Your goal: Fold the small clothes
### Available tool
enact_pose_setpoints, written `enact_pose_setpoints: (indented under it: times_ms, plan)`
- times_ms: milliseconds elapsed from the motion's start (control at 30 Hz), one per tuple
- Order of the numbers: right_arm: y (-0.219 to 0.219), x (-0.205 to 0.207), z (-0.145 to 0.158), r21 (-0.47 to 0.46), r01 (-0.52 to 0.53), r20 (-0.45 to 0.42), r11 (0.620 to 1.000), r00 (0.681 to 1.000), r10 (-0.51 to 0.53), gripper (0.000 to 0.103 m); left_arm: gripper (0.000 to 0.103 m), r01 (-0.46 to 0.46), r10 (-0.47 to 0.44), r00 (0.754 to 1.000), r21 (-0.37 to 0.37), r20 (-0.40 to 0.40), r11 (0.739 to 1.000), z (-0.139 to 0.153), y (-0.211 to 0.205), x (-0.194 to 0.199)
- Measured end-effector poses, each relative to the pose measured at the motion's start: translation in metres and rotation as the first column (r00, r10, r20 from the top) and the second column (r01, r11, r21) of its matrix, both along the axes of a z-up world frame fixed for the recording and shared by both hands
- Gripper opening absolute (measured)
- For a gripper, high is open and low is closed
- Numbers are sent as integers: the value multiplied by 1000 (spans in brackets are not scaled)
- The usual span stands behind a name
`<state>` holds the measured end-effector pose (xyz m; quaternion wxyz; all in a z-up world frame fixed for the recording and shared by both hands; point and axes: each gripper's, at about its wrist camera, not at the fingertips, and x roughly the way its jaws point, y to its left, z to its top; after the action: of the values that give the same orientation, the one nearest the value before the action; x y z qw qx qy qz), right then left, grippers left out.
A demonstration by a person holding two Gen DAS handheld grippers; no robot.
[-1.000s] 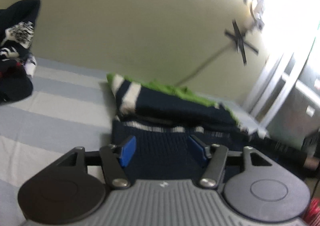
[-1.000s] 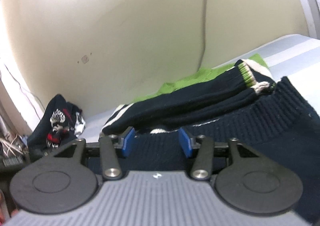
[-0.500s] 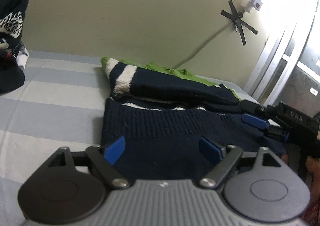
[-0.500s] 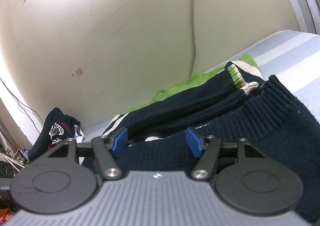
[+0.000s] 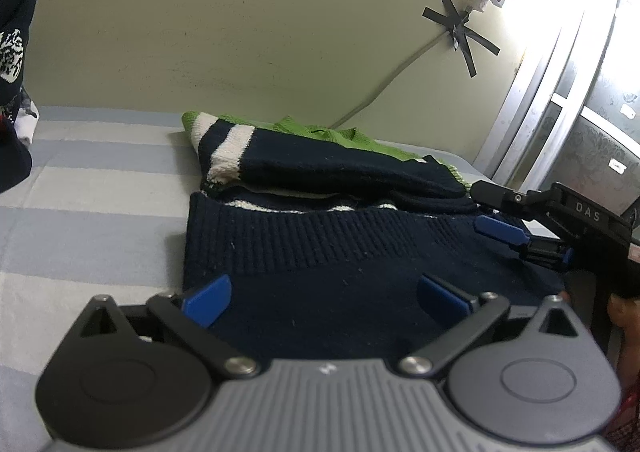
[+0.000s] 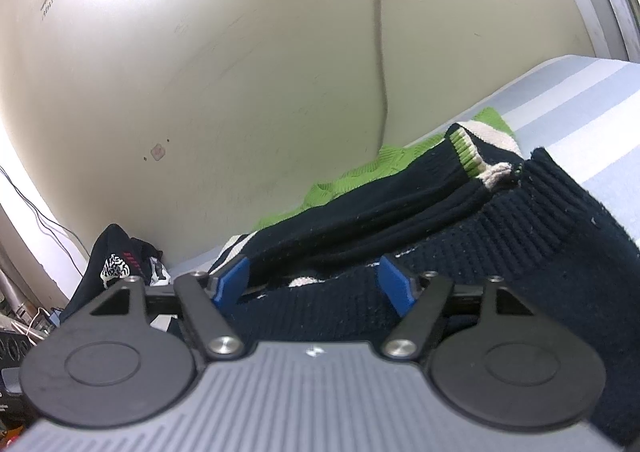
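A small navy knit sweater (image 5: 320,252) with white and green stripes lies folded on the striped bed; its sleeves are laid across the body. My left gripper (image 5: 324,298) is open, low over the sweater's near edge, holding nothing. My right gripper (image 6: 314,284) is open over the sweater (image 6: 500,236) from the other side, and it also shows in the left wrist view (image 5: 516,228) at the sweater's right edge.
The bed (image 5: 88,212) has a blue and white striped sheet. A pile of dark clothes (image 5: 12,92) lies at the far left, also in the right wrist view (image 6: 116,264). A cream wall (image 5: 260,52) with a taped cable stands behind. A window frame (image 5: 560,112) is at the right.
Both grippers opened wider and let go of the sweater's edge, which now lies flat. The left gripper drew back and levelled out; the right gripper came into its view.
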<state>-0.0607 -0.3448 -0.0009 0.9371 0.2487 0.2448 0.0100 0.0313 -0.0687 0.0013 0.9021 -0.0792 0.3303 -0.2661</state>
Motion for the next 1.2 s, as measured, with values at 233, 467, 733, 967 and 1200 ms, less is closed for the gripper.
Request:
enact_pose_setpoints:
  times_ms: [233,467,733,967,1200]
  plan:
    - [0,-1,-1,10,4,-2,1000,1000,-4,77,103,13,-13,1000,0,-1,1000,-1,0,1]
    - [1,2,-1,10,-8,-15,1000,1000,8,77,103,14,-15,1000,-34,-9,999,-2,4,3]
    - [-1,7,-2,22,-4,-36,1000,999,5,77,103,14,-15,1000,-22,-8,1000,-1,3,3]
    - [-1,7,-3,8,-14,-33,1000,999,15,77,103,13,-13,1000,-21,-7,1000,-1,3,3]
    - [-1,6,-1,-8,-14,-24,1000,1000,14,77,103,9,-9,1000,-20,-2,1000,-1,3,2]
